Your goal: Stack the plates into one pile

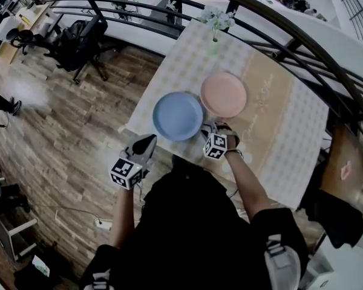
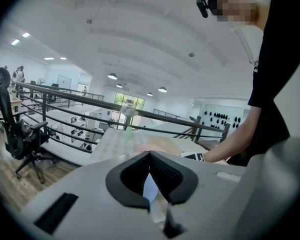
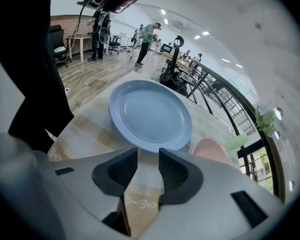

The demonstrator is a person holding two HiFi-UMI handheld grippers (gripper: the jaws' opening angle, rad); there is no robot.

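A blue plate lies on the table near its front left corner. A pink plate sits just right of it and farther back, their rims nearly touching. My right gripper is at the blue plate's near right rim. In the right gripper view, its jaws stand apart with the blue plate's rim just ahead of the tips and bare cloth between them; the pink plate peeks out to the right. My left gripper hovers off the table's front left edge, its tips touching and holding nothing.
The table has a checked cloth with a tan runner. A green vase of flowers stands at its far edge. A dark railing curves behind it. An office chair stands on the wooden floor to the left.
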